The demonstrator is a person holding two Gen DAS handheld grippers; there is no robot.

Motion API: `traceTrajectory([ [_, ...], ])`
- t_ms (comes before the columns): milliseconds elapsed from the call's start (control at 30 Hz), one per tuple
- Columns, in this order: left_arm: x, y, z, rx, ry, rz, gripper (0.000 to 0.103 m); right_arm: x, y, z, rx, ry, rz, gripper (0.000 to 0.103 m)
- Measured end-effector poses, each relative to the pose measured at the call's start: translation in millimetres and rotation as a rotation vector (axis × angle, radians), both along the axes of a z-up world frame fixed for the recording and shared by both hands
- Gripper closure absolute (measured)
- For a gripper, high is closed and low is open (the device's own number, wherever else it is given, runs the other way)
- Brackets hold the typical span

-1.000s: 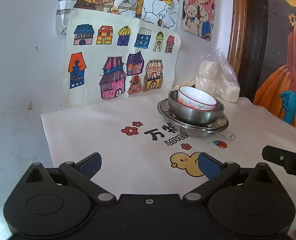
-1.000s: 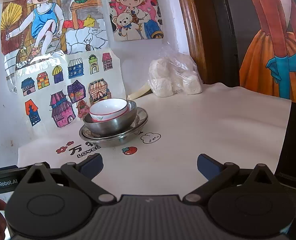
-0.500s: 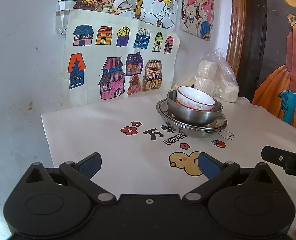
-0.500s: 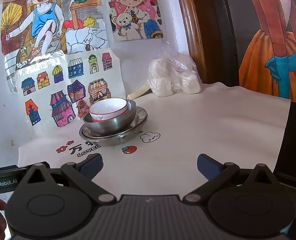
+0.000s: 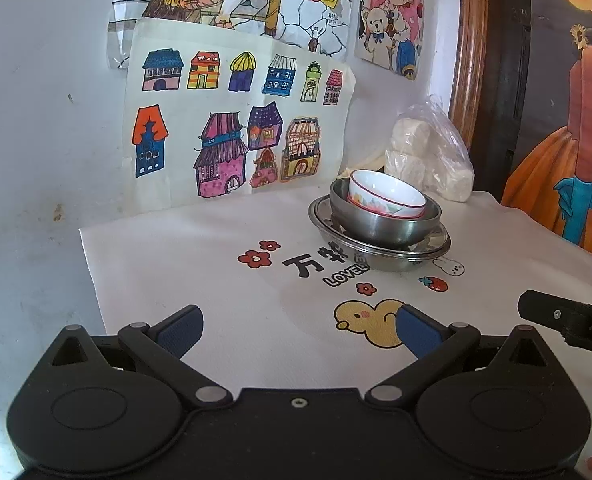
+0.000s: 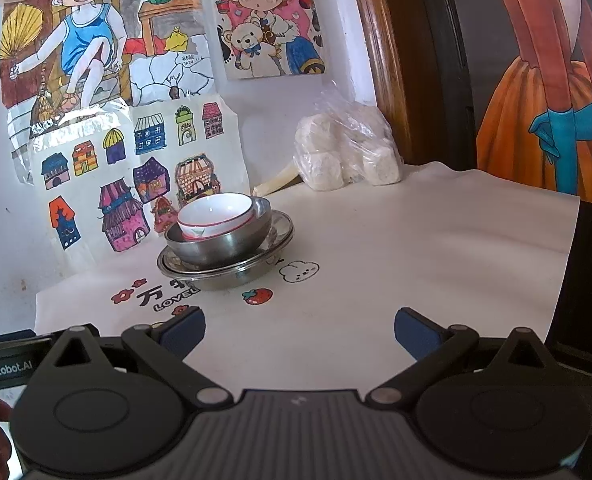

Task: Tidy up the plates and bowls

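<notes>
A white ceramic bowl [image 5: 388, 198] with a red rim sits tilted inside a steel bowl [image 5: 384, 226], which stands on a steel plate [image 5: 376, 254]. The stack is at the back of the white printed tablecloth [image 5: 200, 264]. It also shows in the right wrist view: white bowl [image 6: 216, 214], steel bowl [image 6: 220, 246], steel plate [image 6: 232, 272]. My left gripper [image 5: 298, 330] is open and empty, well in front of the stack. My right gripper [image 6: 300, 332] is open and empty, in front and to the right of the stack.
A clear plastic bag of white lumps [image 5: 428, 164] lies behind the stack near a wooden frame [image 5: 466, 52]; it also shows in the right wrist view [image 6: 346, 152]. Drawings hang on the wall [image 5: 232, 132]. The cloth's right edge [image 6: 568, 240] drops off.
Almost nothing; the left wrist view shifted very slightly, the stack drifting a little left in it. Both grippers stay open.
</notes>
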State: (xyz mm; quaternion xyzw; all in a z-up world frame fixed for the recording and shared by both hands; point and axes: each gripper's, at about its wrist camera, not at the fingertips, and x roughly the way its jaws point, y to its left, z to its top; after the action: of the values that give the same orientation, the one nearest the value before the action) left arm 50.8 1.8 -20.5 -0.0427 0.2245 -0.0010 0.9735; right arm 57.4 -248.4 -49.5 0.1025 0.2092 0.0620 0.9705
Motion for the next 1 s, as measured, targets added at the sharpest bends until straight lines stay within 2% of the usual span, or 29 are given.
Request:
traceTrajectory([
  [1000,0.3,-1.2,-4.2,0.006,0.015,-0.007,0.001,0.0,0.2,-0.8,-0.006,0.012,0.003,0.0],
])
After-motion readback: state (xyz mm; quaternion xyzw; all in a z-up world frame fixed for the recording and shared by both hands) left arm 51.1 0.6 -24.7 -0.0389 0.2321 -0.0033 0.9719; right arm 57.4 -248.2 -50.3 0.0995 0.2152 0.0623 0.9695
